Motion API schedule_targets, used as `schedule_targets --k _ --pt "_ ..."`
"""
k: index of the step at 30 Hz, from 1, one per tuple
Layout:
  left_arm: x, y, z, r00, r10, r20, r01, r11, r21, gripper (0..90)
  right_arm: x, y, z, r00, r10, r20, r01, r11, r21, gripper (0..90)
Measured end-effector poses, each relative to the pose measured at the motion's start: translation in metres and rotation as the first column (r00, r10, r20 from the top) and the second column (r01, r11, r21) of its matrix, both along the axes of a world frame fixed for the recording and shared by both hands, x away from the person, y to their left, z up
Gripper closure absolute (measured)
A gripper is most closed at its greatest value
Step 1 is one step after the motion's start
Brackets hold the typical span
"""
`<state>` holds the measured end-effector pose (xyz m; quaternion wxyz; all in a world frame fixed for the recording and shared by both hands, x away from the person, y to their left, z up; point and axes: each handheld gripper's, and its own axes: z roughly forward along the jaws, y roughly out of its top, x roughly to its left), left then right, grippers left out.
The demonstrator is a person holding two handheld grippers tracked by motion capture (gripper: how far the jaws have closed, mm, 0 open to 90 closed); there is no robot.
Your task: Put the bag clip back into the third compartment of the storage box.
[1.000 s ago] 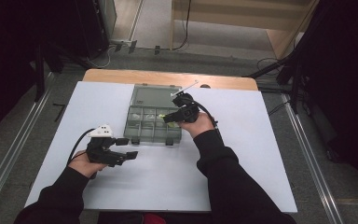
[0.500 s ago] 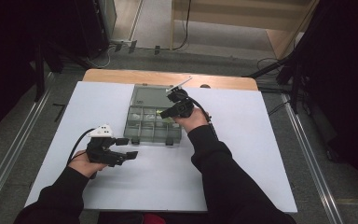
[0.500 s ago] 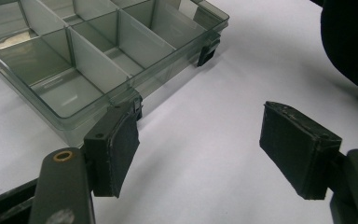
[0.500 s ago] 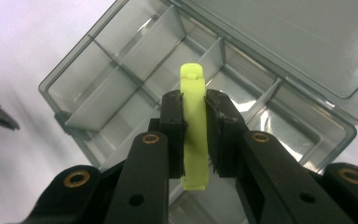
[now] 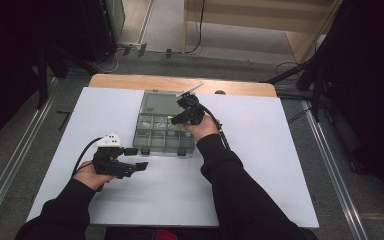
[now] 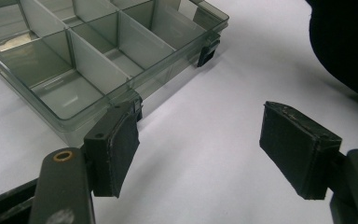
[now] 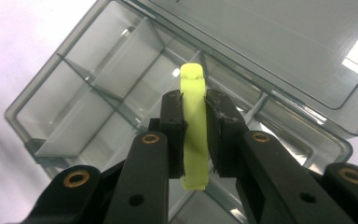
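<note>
Now step: right gripper [image 7: 195, 135] fingers clamped on yellow-green clip [image 7: 193, 126], above organizer box [image 7: 51, 116]
Left gripper [image 6: 205, 154]: fingers apart, idle
Next: lower into 1 compartment, release

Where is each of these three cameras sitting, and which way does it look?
High view: above the person's side, looking forward and down on the table; both forearms enter from below.
Left gripper view: rides the left gripper, jaws apart, facing the box's front edge.
Right gripper view: rides the right gripper, clamping a yellow-green piece.
Shared: the compartment box.
</note>
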<state>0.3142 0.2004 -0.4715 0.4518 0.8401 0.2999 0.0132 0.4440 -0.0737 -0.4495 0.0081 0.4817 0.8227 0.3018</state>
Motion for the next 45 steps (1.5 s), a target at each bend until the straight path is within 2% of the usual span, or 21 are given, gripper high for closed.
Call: schedule_targets --k 13,15,17,20,24,26,34,38,42,45 --pt "0.0 0.0 0.0 1.0 0.002 0.0 -0.002 1.0 -0.003 27.8 0.006 0.001 -0.009 0.9996 -0.028 -0.007 0.029 0.999 0.031 77.9" --pt "0.0 0.0 0.0 1.0 0.003 0.001 -0.003 1.0 -0.006 27.9 0.006 0.001 -0.01 0.9995 -0.03 -0.005 0.03 0.999 0.032 71.3" --pt "0.001 0.0 0.0 1.0 0.002 0.002 -0.002 1.0 -0.007 27.9 0.005 0.0 -0.009 0.9995 -0.029 -0.01 0.03 0.998 0.046 69.7" --pt "0.002 0.001 0.001 1.0 0.007 0.003 -0.007 1.0 -0.003 27.8 0.002 -0.002 -0.004 0.9999 -0.013 0.011 0.012 0.998 0.059 63.9" --pt "0.004 0.001 0.004 0.9999 0.015 0.002 -0.015 0.9999 -0.006 27.8 -0.003 -0.005 0.002 0.9972 0.028 0.069 -0.033 0.997 0.07 54.7" --pt "0.006 0.002 0.005 0.9998 0.021 -0.001 -0.021 0.9998 -0.008 27.8 -0.007 -0.007 0.005 0.9943 0.05 0.094 -0.059 0.994 0.097 52.1" --pt "0.015 0.001 0.01 0.9994 0.032 -0.015 -0.032 0.9995 0.008 27.8 -0.02 -0.019 0.009 0.9859 0.105 0.13 -0.125 0.98 0.152 48.5" --pt "0.02 0.0 0.012 0.9992 0.028 -0.029 -0.027 0.9996 0.008 27.8 -0.026 -0.025 0.012 0.9786 0.136 0.155 -0.163 0.97 0.179 43.3" --pt "0.024 0.0 0.013 0.9989 0.027 -0.039 -0.026 0.9996 0.008 27.8 -0.034 -0.033 0.015 0.9669 0.165 0.195 -0.201 0.963 0.182 38.0" --pt "0.028 0.001 0.014 0.9985 0.032 -0.045 -0.032 0.9995 0.002 27.8 -0.037 -0.038 0.017 0.9632 0.176 0.204 -0.216 0.957 0.196 35.0"
